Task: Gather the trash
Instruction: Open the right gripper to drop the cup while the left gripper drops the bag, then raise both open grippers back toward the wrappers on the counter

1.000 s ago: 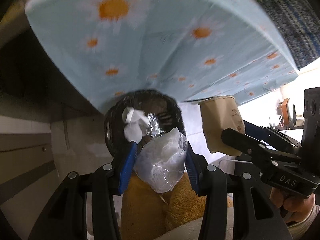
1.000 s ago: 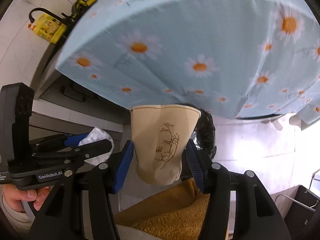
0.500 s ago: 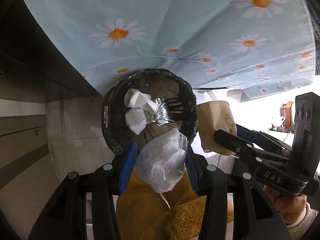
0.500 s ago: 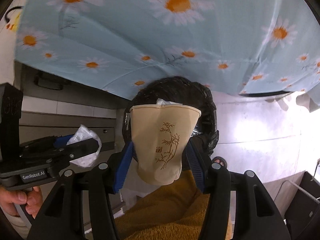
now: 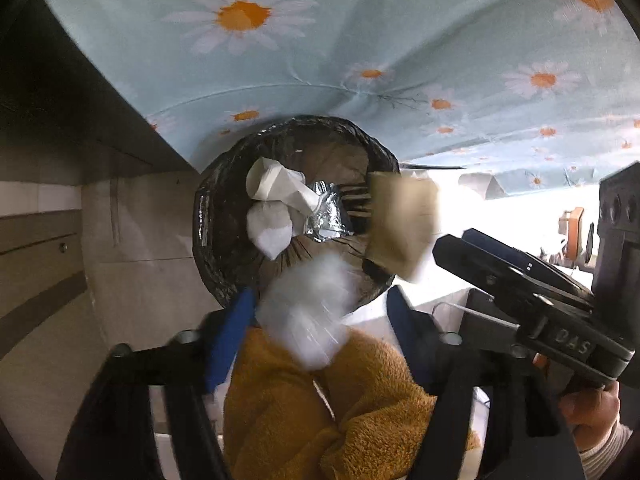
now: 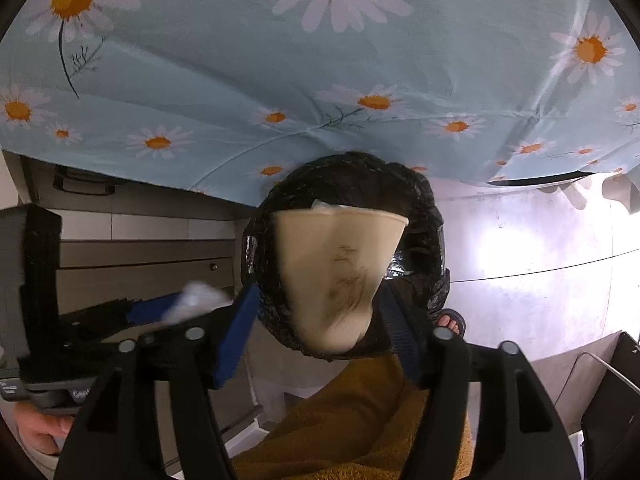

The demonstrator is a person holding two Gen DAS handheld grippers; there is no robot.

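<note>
A round bin lined with a black bag (image 5: 224,248) stands on the floor below both grippers; it also shows in the right wrist view (image 6: 424,216). It holds crumpled white paper (image 5: 272,196) and foil (image 5: 328,212). My left gripper (image 5: 320,312) has its jaws spread wide, and a blurred crumpled clear plastic bag (image 5: 312,312) hangs loose between them over the bin. My right gripper (image 6: 320,312) also has its jaws spread, with a blurred tan paper cup (image 6: 340,272) loose between them above the bin mouth. The cup also shows in the left wrist view (image 5: 400,224).
A light blue daisy-print tablecloth (image 5: 360,40) hangs over the table edge just behind the bin. Grey cabinet drawers (image 6: 144,272) stand to the left. A mustard fleece garment (image 5: 332,412) fills the foreground. A sandalled foot (image 6: 450,320) rests by the bin.
Both grippers moved down over the bin and opened. The plastic bag and the paper cup, gripped before, now blur loose between the spread jaws.
</note>
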